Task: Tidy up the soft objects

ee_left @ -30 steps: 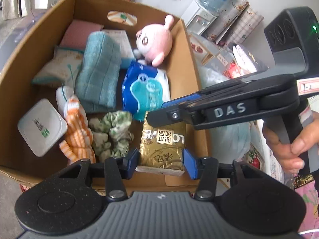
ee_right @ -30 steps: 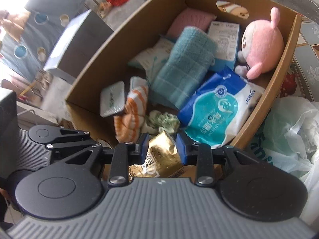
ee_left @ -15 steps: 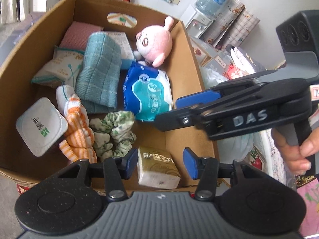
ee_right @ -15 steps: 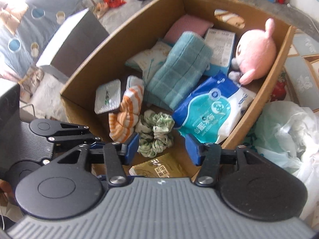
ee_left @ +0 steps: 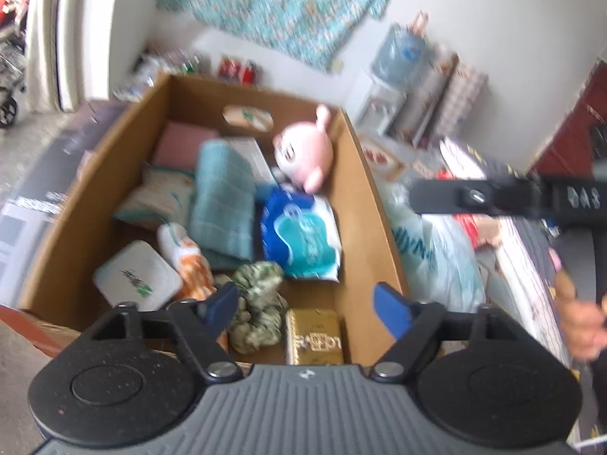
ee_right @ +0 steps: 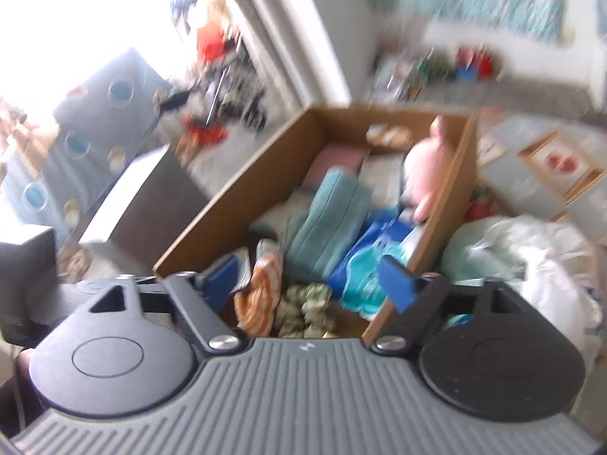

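Note:
A cardboard box [ee_left: 364,174] holds soft things: a gold tissue pack [ee_left: 314,335] at the near right corner, a green scrunchie [ee_left: 260,303], an orange striped cloth [ee_left: 191,265], a teal towel [ee_left: 224,201], a blue wipes pack [ee_left: 299,235] and a pink plush [ee_left: 303,151]. My left gripper [ee_left: 307,307] is open and empty above the box's near edge. My right gripper [ee_right: 311,278] is open and empty, raised above the box [ee_right: 451,189]; it also shows in the left wrist view [ee_left: 417,199] to the right of the box.
A white plastic bag [ee_left: 436,254] lies right of the box. A water dispenser [ee_left: 390,76] and red cans [ee_left: 239,70] stand by the far wall. A grey case [ee_right: 140,197] sits left of the box. Both views are motion-blurred.
Both grippers let go of the gold tissue pack, which now lies in the box. Both opened wider and pulled up and back; the right one swung away to the right.

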`<state>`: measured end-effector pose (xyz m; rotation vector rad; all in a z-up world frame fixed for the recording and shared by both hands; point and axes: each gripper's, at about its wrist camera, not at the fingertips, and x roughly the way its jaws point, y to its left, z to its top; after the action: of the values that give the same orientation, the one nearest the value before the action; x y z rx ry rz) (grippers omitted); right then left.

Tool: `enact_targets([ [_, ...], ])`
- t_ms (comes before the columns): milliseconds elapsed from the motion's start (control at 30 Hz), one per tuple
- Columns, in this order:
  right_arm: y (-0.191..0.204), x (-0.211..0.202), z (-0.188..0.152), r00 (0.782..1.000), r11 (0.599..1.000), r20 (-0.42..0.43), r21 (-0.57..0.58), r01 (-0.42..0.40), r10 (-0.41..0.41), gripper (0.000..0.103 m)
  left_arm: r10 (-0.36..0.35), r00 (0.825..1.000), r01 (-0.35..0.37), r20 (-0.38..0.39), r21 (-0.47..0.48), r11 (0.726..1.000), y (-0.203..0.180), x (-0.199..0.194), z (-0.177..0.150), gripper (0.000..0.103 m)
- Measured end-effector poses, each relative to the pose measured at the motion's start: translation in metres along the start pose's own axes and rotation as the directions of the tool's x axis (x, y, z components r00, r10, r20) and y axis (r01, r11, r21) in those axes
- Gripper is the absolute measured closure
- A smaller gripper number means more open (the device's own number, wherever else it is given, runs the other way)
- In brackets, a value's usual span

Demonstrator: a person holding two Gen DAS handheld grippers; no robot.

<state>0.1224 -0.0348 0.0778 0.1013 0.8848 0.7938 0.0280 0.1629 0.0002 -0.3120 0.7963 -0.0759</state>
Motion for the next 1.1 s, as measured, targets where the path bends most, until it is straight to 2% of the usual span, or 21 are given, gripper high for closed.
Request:
enact_targets([
  [33,0.003,-0.008,-0.007,0.999,1.000,0.041,0.000,0.022,-0.022,0.015,0.016,1.000,-0.016,0.027,-0.003,1.000,0.000,-0.007,-0.001,0.011],
  [100,0.010,-0.023,-0.023,0.992,0.998,0.110,0.014,0.063,-0.064,0.004,0.071,0.994,-0.072,0.086,0.000,0.997,-0.002,-0.022,-0.004,0.005],
  [167,0.016,-0.036,-0.040,0.978,0.994,0.179,0.026,0.104,-0.107,0.001,0.135,0.980,-0.137,0.145,0.007,0.991,-0.006,-0.034,-0.009,0.000],
  [267,0.029,-0.050,-0.064,0.940,0.973,0.257,0.024,0.228,-0.226,0.001,0.208,0.956,-0.213,0.205,0.003,0.977,-0.012,-0.049,-0.017,0.000],
  [333,0.035,-0.055,-0.077,0.912,0.954,0.288,0.025,0.297,-0.292,0.001,0.231,0.947,-0.234,0.223,-0.013,0.972,-0.015,-0.055,-0.023,0.000],
  [433,0.038,-0.058,-0.092,0.881,0.926,0.293,0.059,0.372,-0.373,0.001,0.252,0.944,-0.249,0.213,-0.040,0.968,-0.019,-0.060,-0.029,0.000],
  [567,0.043,-0.058,-0.107,0.854,0.899,0.292,0.062,0.433,-0.431,0.001,0.289,0.939,-0.290,0.188,-0.019,0.957,-0.024,-0.058,-0.038,0.000],
  [633,0.045,-0.063,-0.112,0.830,0.884,0.318,0.067,0.463,-0.458,0.001,0.315,0.932,-0.316,0.177,-0.025,0.948,-0.025,-0.056,-0.039,0.000],
  [700,0.047,-0.069,-0.114,0.797,0.861,0.347,0.068,0.505,-0.495,0.001,0.338,0.927,-0.339,0.164,-0.026,0.940,-0.027,-0.055,-0.042,0.000],
  [800,0.051,-0.085,-0.116,0.733,0.806,0.376,0.074,0.587,-0.567,0.001,0.331,0.931,-0.336,0.153,0.012,0.942,-0.030,-0.053,-0.043,0.000],
  [833,0.050,-0.088,-0.117,0.724,0.800,0.384,0.074,0.595,-0.574,0.001,0.327,0.932,-0.335,0.154,0.029,0.942,-0.031,-0.054,-0.043,0.000],
  [900,0.050,-0.095,-0.120,0.725,0.807,0.393,0.078,0.586,-0.565,0.001,0.325,0.932,-0.337,0.158,0.057,0.940,-0.035,-0.053,-0.044,0.000],
  [967,0.050,-0.097,-0.122,0.736,0.813,0.374,0.095,0.575,-0.564,0.001,0.327,0.932,-0.342,0.159,0.078,0.936,-0.039,-0.050,-0.045,0.000],
  [1033,0.049,-0.093,-0.125,0.751,0.817,0.338,0.118,0.564,-0.567,0.001,0.333,0.931,-0.348,0.153,0.088,0.933,-0.041,-0.048,-0.046,0.000],
  [1100,0.046,-0.084,-0.128,0.779,0.828,0.289,0.121,0.547,-0.557,0.001,0.330,0.933,-0.344,0.142,0.095,0.934,-0.041,-0.044,-0.046,0.000],
])
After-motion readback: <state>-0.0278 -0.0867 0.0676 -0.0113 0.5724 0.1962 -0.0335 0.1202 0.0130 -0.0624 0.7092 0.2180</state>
